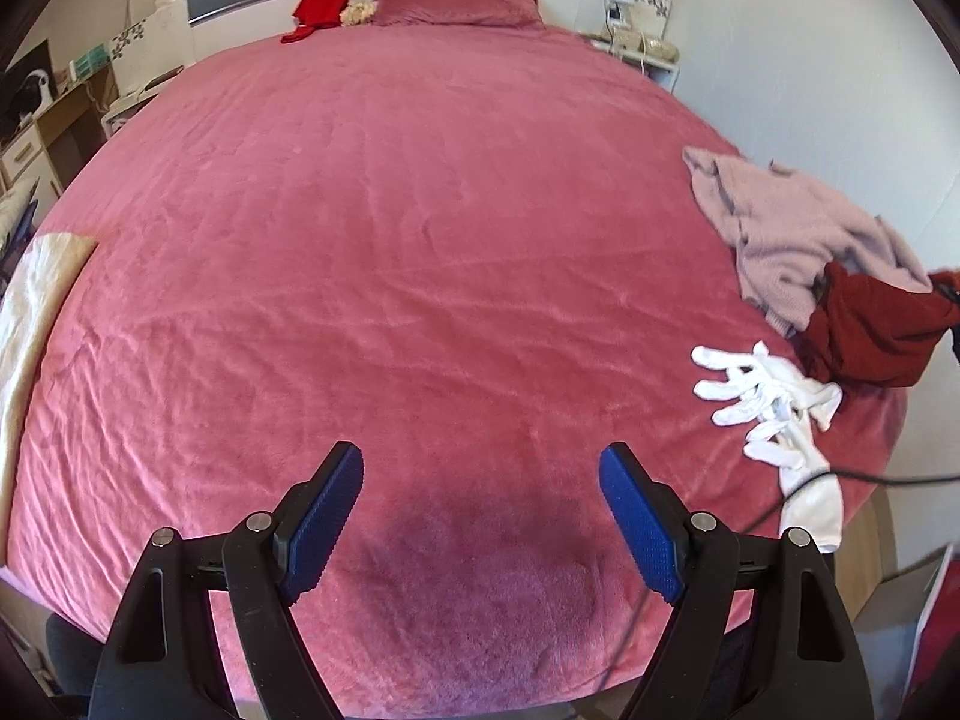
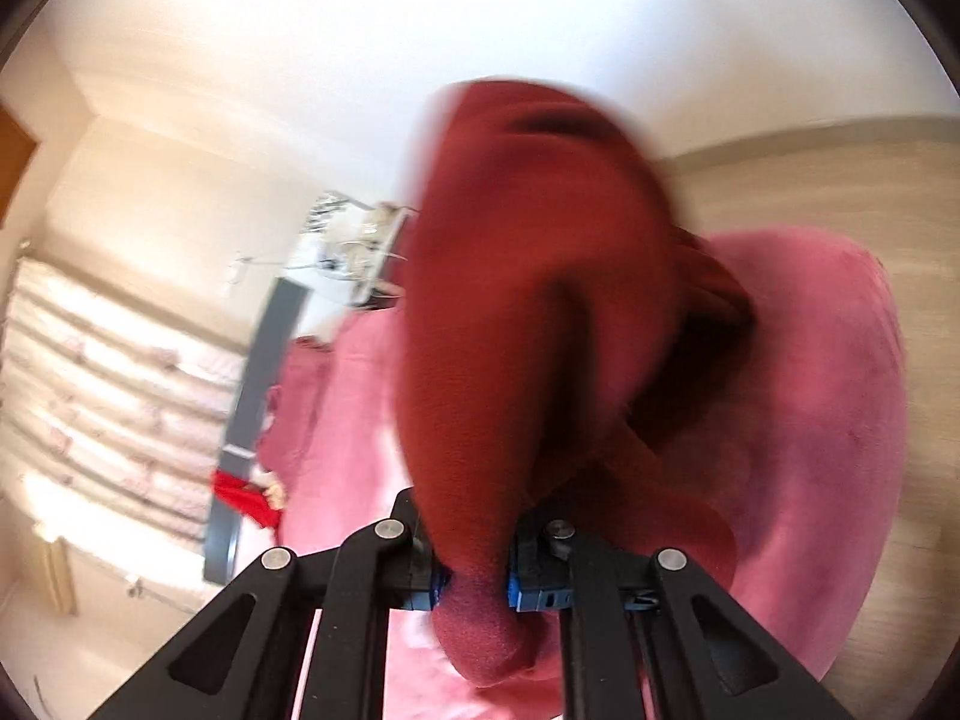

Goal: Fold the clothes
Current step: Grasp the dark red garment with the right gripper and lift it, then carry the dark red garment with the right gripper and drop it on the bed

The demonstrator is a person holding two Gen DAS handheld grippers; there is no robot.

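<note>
Starting out: right gripper [image 2: 474, 585] clamped on the dark red garment [image 2: 540, 312], left gripper [image 1: 482, 516] spread empty over the bed [image 1: 420, 210], pink sweater [image 1: 780, 228] untouched, nothing folded.

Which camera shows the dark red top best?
The right wrist view: the dark red top fills the middle, pinched in the right gripper, though blurred. The left wrist view shows only a small bunch of it at the bed's right edge, beside the pale pink sweater.
</note>
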